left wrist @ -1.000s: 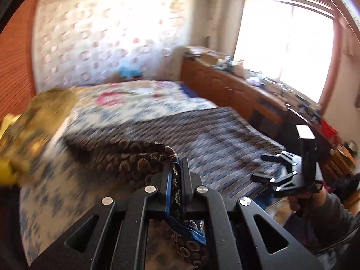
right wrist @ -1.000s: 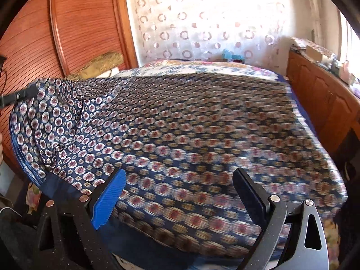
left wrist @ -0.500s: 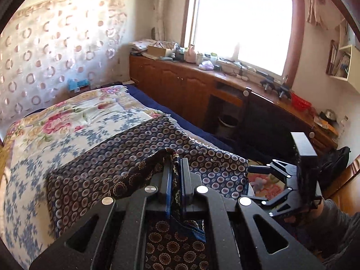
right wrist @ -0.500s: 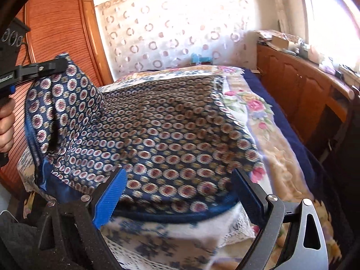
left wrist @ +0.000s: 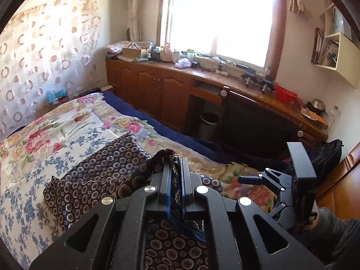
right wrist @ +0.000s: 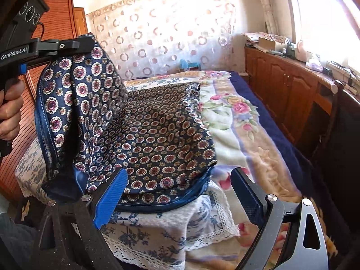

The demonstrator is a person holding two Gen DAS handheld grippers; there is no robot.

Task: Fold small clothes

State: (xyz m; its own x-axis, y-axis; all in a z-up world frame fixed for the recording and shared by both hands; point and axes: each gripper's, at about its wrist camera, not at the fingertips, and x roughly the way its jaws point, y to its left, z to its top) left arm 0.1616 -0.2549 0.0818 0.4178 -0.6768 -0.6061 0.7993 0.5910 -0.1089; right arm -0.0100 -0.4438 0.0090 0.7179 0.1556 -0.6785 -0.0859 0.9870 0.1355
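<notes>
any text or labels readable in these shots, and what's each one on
"GenRobot.AI": white lettering on the side of the left gripper, seen from the right wrist view.
Lettering on the white bag on the wall shelf: too blurred to read.
Books on that shelf, packets on the counter: too small to read.
Cloth: pattern only, no text.

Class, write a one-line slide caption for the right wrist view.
Left hand-held gripper lifts a corner of the navy medallion-patterned cloth off the floral bedspread; right hand-held gripper open.
</notes>
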